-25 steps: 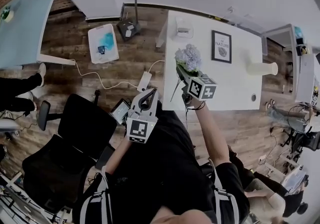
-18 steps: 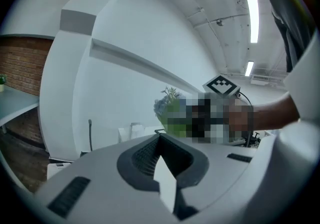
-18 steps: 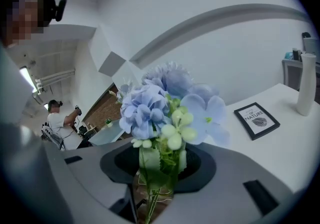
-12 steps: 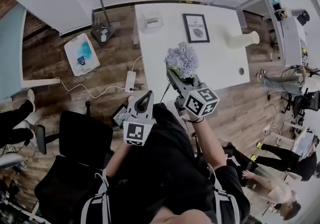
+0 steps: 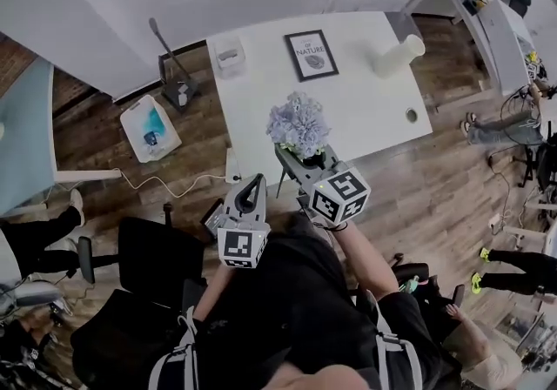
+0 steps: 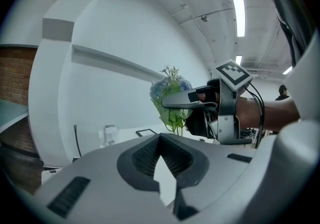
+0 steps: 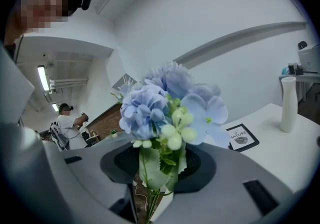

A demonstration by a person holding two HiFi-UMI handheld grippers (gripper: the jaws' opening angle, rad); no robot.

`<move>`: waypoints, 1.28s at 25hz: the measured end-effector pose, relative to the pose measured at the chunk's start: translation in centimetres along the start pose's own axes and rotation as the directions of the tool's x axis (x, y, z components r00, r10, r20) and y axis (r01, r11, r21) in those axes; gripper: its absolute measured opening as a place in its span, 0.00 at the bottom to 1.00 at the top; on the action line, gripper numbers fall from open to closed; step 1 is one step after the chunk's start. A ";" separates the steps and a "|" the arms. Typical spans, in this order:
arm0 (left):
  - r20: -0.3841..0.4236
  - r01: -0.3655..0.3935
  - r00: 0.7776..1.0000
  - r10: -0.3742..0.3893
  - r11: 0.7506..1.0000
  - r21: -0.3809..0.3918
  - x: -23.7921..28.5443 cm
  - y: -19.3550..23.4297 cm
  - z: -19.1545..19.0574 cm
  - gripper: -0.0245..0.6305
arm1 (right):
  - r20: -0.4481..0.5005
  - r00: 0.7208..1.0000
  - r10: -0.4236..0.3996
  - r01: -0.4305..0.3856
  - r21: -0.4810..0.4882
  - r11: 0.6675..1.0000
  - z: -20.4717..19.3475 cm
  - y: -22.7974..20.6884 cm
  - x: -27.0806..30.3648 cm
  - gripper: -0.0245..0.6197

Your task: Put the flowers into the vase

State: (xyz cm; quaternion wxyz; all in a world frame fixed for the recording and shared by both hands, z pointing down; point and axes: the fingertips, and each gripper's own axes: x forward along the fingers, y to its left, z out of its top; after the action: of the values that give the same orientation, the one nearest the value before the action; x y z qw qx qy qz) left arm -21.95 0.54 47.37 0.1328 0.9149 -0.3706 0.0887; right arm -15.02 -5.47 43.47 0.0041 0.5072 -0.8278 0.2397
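An open-plan office or lab workspace. It has a wood-plank floor (image 5: 435, 197), a white table (image 5: 365, 110) against a plain white wall and black swivel chairs (image 5: 161, 253). A power strip (image 5: 232, 164) trails cable, strip lights (image 6: 238, 10) line the ceiling, and other people sit beside further desks (image 5: 496, 27).

- My left gripper (image 5: 251, 184) sits out in front of my chest, jaws meeting at the tips with nothing between them.
- My right gripper (image 5: 292, 158) is ahead of it on my outstretched right forearm (image 5: 361, 245), jaws clamped on the stems of the flowers (image 5: 298, 123).
- Both point forward, tipped slightly down.
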 end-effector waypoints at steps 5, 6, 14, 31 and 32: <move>-0.028 0.022 0.999 -0.021 0.998 0.062 0.8 -7.0 -1.0 0.05 | 0.041 0.999 0.019 -0.019 -0.011 1.000 -0.8 -1.7 -6.7 0.31; -0.031 0.025 0.999 -0.023 0.997 0.069 1.1 -8.4 -1.2 0.05 | 0.048 0.999 0.022 -0.021 -0.016 1.000 -0.9 -2.2 -8.1 0.31; -0.073 0.135 0.989 -0.126 0.982 0.133 5.5 -21.5 -2.1 0.05 | 0.121 0.993 -0.016 0.019 -0.024 1.000 -1.2 -8.0 -19.9 0.31; -0.134 0.341 0.938 -0.319 0.918 0.202 16.7 -35.0 -3.3 0.05 | 0.158 0.964 -0.212 0.213 0.010 0.977 -0.1 -22.7 -30.7 0.31; -0.131 0.335 0.941 -0.313 0.921 0.201 17.5 -35.2 -3.2 0.05 | 0.157 0.966 -0.205 0.206 0.008 0.979 0.3 -23.4 -30.6 0.31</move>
State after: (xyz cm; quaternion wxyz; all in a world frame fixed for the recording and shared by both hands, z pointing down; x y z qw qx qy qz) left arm 14.99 14.36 48.72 0.0611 0.9673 -0.1951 0.1501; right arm 19.60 11.42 44.76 -0.0340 0.6075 -0.7696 0.1937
